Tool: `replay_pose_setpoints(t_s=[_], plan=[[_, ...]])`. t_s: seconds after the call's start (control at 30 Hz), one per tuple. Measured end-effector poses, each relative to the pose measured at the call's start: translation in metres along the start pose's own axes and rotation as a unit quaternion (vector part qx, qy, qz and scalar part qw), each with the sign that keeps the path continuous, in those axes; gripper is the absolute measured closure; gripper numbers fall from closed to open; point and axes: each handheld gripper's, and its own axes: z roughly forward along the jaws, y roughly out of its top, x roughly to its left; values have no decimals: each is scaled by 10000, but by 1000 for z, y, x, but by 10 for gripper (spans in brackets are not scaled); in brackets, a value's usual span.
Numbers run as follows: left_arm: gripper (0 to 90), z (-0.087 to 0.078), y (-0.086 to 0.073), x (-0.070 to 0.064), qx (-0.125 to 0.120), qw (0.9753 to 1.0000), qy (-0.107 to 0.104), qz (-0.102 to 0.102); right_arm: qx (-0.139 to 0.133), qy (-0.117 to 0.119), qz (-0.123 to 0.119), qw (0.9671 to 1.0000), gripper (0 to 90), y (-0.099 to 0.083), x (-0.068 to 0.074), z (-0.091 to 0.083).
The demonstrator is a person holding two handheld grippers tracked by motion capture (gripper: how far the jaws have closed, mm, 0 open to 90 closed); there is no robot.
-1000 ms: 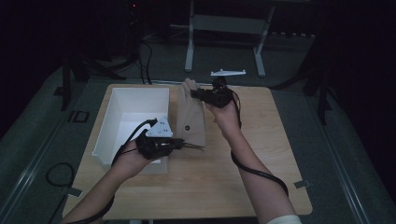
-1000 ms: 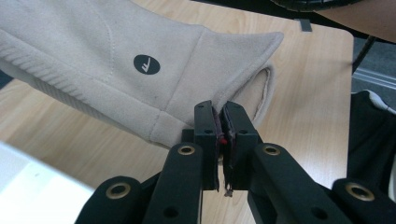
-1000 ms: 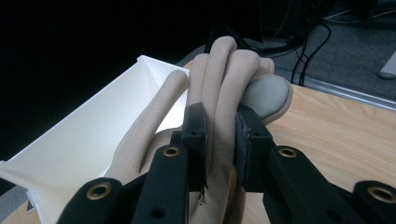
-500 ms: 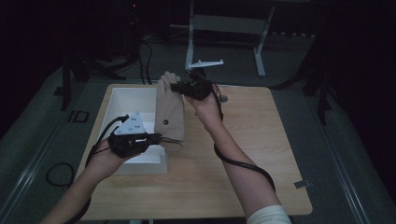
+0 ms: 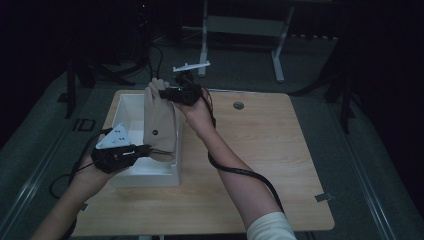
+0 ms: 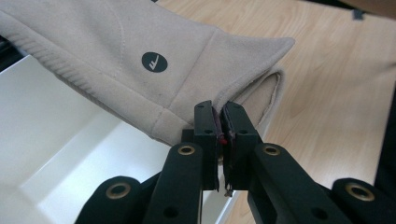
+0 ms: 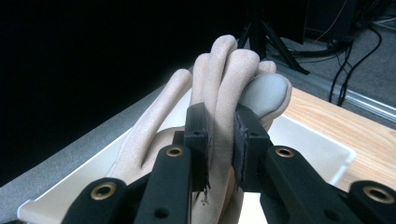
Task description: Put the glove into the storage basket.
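Gloves [image 5: 159, 124] of beige fabric hung stretched between the two grippers above the white bin [image 5: 131, 167], which sat at the left edge of the desk [image 5: 280, 165], near its far left corner.

At the left, the left gripper [image 5: 148, 148] was held low over the near part of the bin, its grey three-cornered plate [image 5: 113, 137] on top and its cable trailing off the left edge of the desk. In the left gripper view its jaws stood nearly together, pinched on the cuff end of the gloves [image 6: 140, 65], where the ribbed hem ran toward the upper left and a small round dark logo [image 6: 154, 61] showed on the cloth. The white inside of the bin [image 6: 56, 140] lay below the cloth, and bare wood of the desk [image 6: 327, 84] lay to the right.

Farther right, the right gripper [image 5: 165, 92] was raised over the far wall of the bin, near the far edge of the desk. In the right gripper view its jaws were narrowed around the finger end of the gloves [image 7: 224, 70], the fabric fingers standing up between and above them, with a grey pad on one fingertip. The gloves hung tilted, finger end high at the far side, cuff end low at the near side, clear of the bin floor.

A small round hole [image 5: 238, 105] lay in the desk to the right of the right gripper.
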Motion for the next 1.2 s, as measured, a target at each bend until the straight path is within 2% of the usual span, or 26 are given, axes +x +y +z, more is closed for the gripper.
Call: replay_pose_setpoints(t_s=[0.2, 0.3, 0.43, 0.63, 0.7, 0.77, 0.9, 1.07, 1.1, 1.2], plan=[[861, -1, -13, 8, 47, 9998, 87, -164, 112, 83, 136, 9998, 779, -5, 0, 23], [861, 4, -24, 11, 164, 9994, 135, -270, 206, 84, 207, 9995, 779, -11, -2, 36], [861, 14, -34, 10, 202, 9988, 141, -417, 363, 34, 266, 9990, 781, -19, -4, 49], [860, 28, -45, 7, 409, 9977, 336, -426, 610, -67, 297, 9977, 781, -30, -9, 67], [860, 32, -48, 7, 434, 9971, 372, -500, 709, -84, 323, 9969, 781, -32, -11, 72], [860, 35, -51, 7, 509, 9963, 488, -501, 777, -110, 336, 9964, 781, -33, -13, 78], [859, 41, -57, 6, 484, 9959, 510, -570, 913, -148, 287, 9953, 780, -35, -13, 87], [857, 46, -61, 6, 502, 9955, 558, -575, 1169, -199, 284, 9925, 779, -33, -14, 96], [857, 48, -63, 5, 516, 9953, 621, -527, 1194, -242, 250, 9922, 779, -32, -14, 97], [856, 51, -64, 6, 494, 9954, 640, -518, 1252, -297, 217, 9915, 778, -32, -12, 99]])
